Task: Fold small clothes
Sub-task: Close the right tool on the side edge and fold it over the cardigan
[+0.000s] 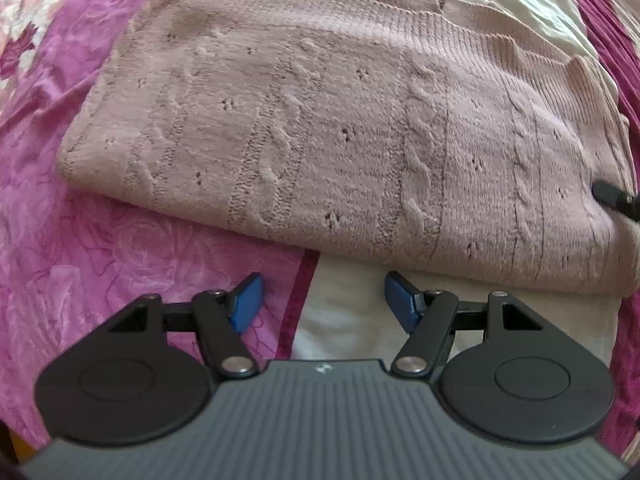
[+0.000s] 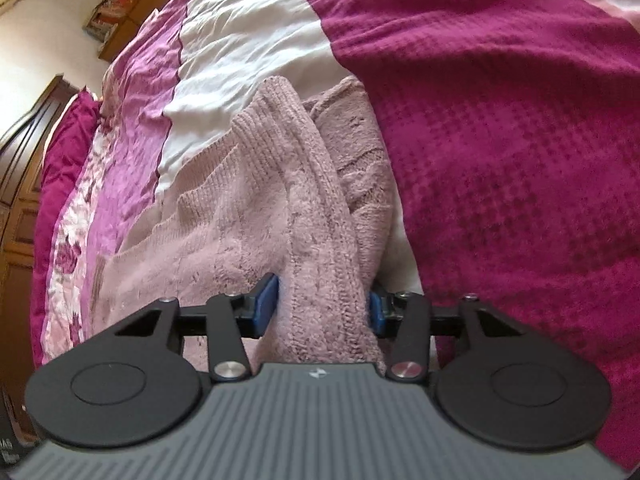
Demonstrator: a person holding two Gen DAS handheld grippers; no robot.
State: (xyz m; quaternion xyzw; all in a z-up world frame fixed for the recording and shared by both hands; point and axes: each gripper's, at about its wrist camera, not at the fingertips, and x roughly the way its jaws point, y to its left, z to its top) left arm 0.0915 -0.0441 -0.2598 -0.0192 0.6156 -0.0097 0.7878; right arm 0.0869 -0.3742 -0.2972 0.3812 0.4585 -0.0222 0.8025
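Note:
A pale pink cable-knit sweater (image 1: 320, 140) lies folded flat on the bed and fills most of the left wrist view. My left gripper (image 1: 323, 284) hangs open just short of the sweater's near edge, over the bedspread, with nothing between its blue pads. In the right wrist view the same sweater (image 2: 224, 232) has a thick bunched fold (image 2: 320, 248) running up between the fingers. My right gripper (image 2: 324, 304) is shut on that fold, both blue pads pressed against the knit. A black tip (image 1: 616, 198) of that gripper shows at the sweater's right edge.
The bedspread has pink floral bands (image 1: 100, 260), a white stripe (image 2: 248, 52) and a dark magenta textured part (image 2: 520, 160). Dark wooden furniture (image 2: 24, 152) and a shelf (image 2: 120, 20) stand beyond the bed's far left side.

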